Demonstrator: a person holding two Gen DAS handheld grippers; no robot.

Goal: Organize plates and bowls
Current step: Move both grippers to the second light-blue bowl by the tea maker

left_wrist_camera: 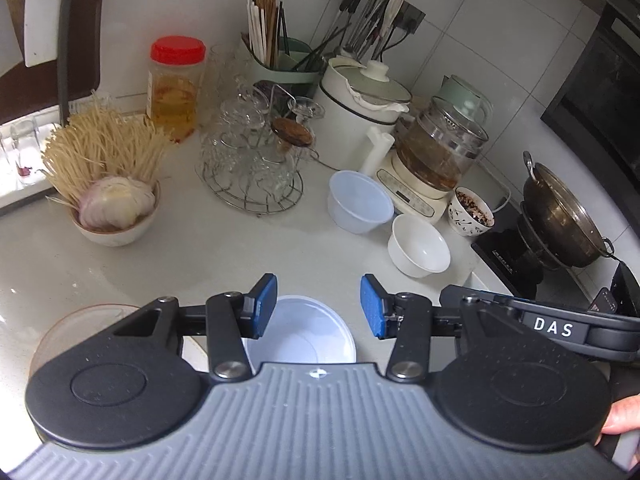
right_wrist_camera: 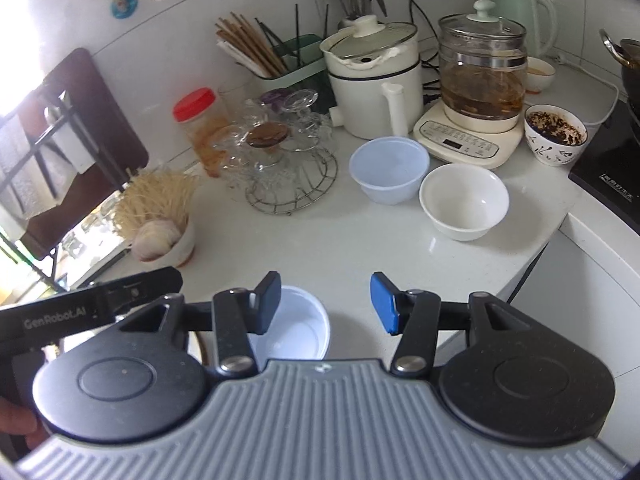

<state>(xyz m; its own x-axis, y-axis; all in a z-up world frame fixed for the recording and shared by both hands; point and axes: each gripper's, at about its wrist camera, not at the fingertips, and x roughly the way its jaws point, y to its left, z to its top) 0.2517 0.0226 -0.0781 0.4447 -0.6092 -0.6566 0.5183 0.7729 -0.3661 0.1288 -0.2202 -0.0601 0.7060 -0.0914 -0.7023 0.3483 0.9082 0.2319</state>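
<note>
A clear plastic bowl and a white ceramic bowl sit side by side on the white counter. A second plastic bowl sits at the near edge, just below both grippers. My left gripper is open and empty above it. My right gripper is open and empty, with its left finger over that bowl's rim. A brownish plate lies at the near left, partly hidden by the left gripper.
A bowl of noodles and garlic stands at the left. A wire rack of glasses, a red-lidded jar, a white pot, a glass kettle, a patterned bowl and a wok on a stove crowd the back and right.
</note>
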